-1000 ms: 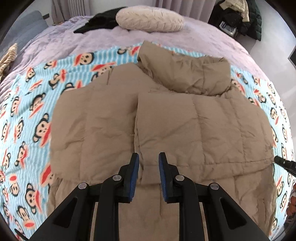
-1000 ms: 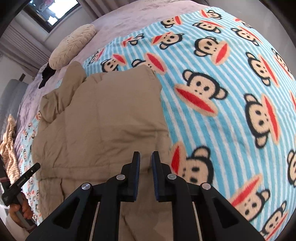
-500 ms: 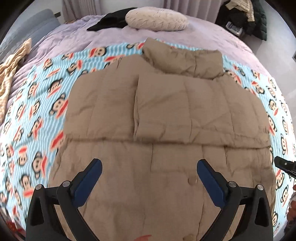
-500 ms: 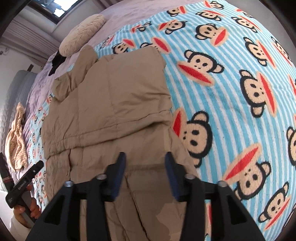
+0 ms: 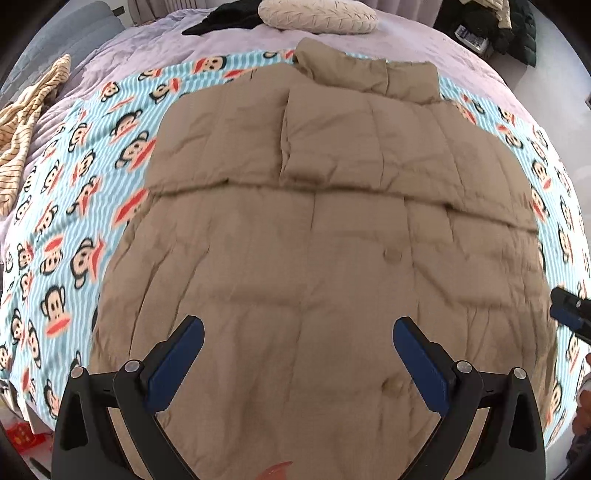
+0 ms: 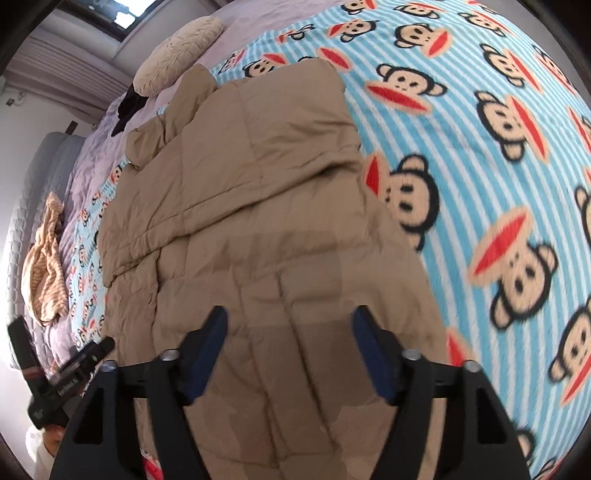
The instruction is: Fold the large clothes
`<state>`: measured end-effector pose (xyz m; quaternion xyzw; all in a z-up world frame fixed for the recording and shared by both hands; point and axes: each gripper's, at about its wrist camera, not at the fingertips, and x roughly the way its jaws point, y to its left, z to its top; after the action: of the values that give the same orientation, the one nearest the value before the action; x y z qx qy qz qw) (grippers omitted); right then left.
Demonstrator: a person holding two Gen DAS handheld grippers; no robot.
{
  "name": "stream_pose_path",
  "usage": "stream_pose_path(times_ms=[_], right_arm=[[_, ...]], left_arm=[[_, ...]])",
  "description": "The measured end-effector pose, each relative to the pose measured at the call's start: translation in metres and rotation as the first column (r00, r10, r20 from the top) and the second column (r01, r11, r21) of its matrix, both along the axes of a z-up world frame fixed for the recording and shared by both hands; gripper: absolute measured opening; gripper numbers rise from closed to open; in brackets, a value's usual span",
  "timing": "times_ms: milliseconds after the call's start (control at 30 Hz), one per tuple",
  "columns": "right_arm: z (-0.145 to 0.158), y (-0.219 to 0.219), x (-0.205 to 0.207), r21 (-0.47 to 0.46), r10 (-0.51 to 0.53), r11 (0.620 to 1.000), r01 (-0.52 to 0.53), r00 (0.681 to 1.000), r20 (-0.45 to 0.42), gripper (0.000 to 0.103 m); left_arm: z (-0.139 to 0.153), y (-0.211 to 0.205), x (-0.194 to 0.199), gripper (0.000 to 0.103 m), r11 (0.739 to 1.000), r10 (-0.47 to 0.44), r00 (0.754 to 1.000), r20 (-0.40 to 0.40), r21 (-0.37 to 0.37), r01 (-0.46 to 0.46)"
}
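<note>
1. The coat (image 5: 303, 236) is a tan quilted garment lying flat on the monkey-print blanket (image 5: 74, 206), which covers the bed (image 5: 155, 48).
2. The long axis of the coat runs from its collar (image 5: 369, 74), at the far end toward the pillow (image 5: 317, 16), down to the hem end nearest the cameras.
3. The upper part of the coat carries folded-in panels that end in one straight cross edge about halfway along the body. Two round buttons (image 5: 392, 254) sit on the lower body.
4. The left gripper (image 5: 298, 332) hangs above the lower body of the coat, pointing steeply down. Its fingers (image 5: 177, 365) stand wide apart; the fabric lies beneath and between them, and the blue pads do not press on it.
5. The right gripper (image 6: 290, 321) hangs over the lower right part of the coat, near its edge beside the blanket. Its fingers (image 6: 207, 350) are opening; fabric shows in the gap below them, not clamped.
6. In the right wrist view the collar points to the upper left and the coat runs diagonally down toward the fingers.
7. A striped cloth (image 5: 26, 118) lies at the left side of the bed, well apart from the coat.
</note>
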<state>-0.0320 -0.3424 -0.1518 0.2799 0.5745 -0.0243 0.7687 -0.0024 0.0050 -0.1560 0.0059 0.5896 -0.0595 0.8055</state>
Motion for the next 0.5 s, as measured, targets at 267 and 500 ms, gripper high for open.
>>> stream_pose_path(times_ms=[267, 500], right_arm=[[0.010, 0.034, -0.041, 0.016, -0.034, 0.999, 0.034, 0.999, -0.004, 0.084], [0.014, 0.058, -0.076, 0.072, -0.092, 0.993, 0.093, 0.996, -0.019, 0.086]], left_arm=[[0.004, 0.036, -0.045, 0.103, 1.000, -0.025, 0.999, -0.036, 0.011, 0.026], [0.006, 0.066, -0.074, 0.103, 0.999, -0.029, 0.998, -0.061, 0.014, 0.030]])
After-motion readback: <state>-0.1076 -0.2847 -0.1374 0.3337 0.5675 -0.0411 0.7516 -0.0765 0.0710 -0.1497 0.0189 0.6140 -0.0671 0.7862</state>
